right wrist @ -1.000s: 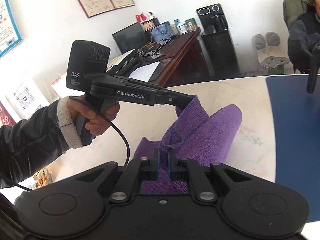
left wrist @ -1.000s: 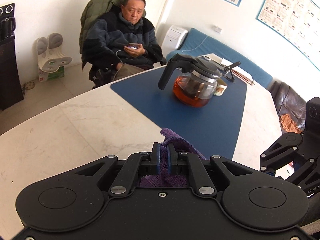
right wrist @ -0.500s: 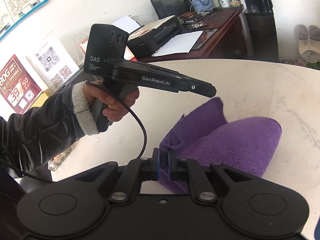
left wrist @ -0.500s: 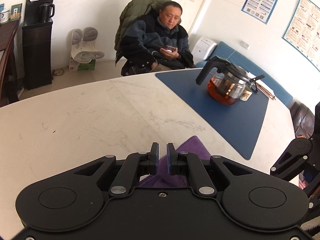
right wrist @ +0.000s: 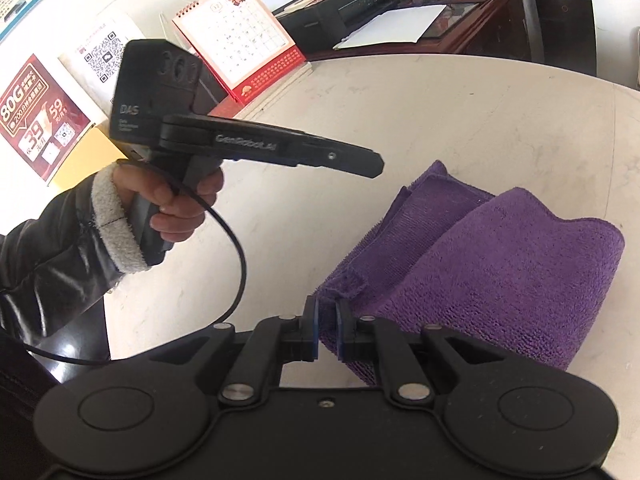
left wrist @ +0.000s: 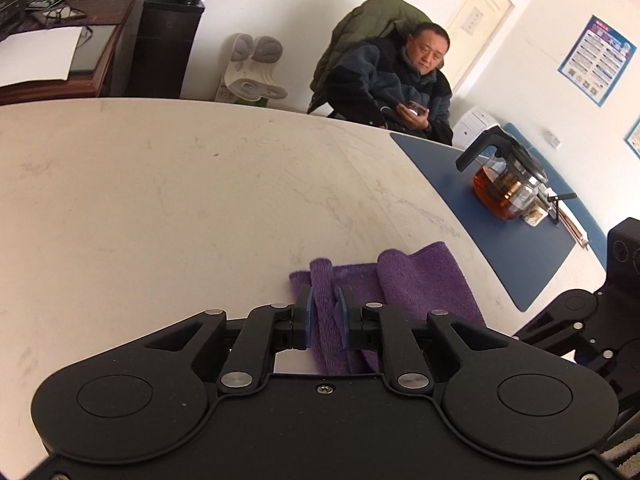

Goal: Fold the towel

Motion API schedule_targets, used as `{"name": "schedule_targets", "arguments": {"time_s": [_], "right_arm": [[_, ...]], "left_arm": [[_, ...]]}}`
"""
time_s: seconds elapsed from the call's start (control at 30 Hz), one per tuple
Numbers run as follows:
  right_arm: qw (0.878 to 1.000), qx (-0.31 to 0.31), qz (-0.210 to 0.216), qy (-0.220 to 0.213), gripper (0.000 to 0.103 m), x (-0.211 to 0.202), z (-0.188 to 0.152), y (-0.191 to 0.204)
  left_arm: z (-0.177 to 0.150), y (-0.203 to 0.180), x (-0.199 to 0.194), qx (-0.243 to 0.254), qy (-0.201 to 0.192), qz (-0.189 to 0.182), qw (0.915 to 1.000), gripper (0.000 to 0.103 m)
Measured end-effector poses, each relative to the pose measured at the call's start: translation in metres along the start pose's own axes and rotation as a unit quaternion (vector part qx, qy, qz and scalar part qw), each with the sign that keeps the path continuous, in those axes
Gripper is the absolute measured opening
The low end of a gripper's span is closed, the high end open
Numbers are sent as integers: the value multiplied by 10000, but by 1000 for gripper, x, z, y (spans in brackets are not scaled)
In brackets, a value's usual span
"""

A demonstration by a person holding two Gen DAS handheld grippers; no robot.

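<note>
Lying folded on the pale marbled worktop (left wrist: 160, 208), the plush purple towel (right wrist: 500, 264) has an edge pinched by the right gripper (right wrist: 327, 320). The left gripper (left wrist: 325, 312), its fingers parting around a towel ridge, alone sees a glass teapot (left wrist: 508, 188).

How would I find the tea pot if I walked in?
Start at the big pale round table and look for the dark blue mat lying on its far side. The glass teapot stands on that mat, beyond the purple towel. It is the only see-through thing there, with amber tea inside and a black handle.
</note>
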State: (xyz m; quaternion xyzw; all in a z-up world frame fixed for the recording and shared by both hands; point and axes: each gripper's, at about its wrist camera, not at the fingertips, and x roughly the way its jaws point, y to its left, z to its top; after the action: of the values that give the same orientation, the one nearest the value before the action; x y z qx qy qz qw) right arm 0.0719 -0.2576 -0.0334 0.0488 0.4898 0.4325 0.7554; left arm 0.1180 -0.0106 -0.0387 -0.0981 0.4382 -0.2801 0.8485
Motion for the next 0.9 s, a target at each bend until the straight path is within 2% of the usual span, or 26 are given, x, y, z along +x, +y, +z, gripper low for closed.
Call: {"name": "schedule_targets", "arguments": {"time_s": [0.2,0.33,0.43,0.53,0.63,0.7,0.77,0.9], "right_arm": [[9994,-336,73,-6,8,7,-4,8],[9990,-366,253,57,16,11,-8,8],[9980,-494,265,-287,24,-12,-8,9],[9964,-586,-118,-608,29,-32,-3,1],[9907,-912,-945,-365,29,-24,-3,-15],[9866,-1147,-1156,-116,28,-11,-7,-21],[9836,-1296,-1253,51,28,-4,-16,-20],[9858,-1199,-1173,66,29,-13,-32,-13]], "left_arm": [[-28,-8,-11,-406,1,107,9991,15],[-44,-3,-8,-728,68,268,9970,16],[-51,0,-3,-811,179,394,9958,16],[-51,1,-1,-849,163,426,9953,16],[-52,0,1,-886,172,407,9951,18],[-52,-2,2,-897,196,410,9949,18],[-54,-9,2,-816,281,419,9954,19],[-67,-23,0,-762,366,385,9957,19]]}}
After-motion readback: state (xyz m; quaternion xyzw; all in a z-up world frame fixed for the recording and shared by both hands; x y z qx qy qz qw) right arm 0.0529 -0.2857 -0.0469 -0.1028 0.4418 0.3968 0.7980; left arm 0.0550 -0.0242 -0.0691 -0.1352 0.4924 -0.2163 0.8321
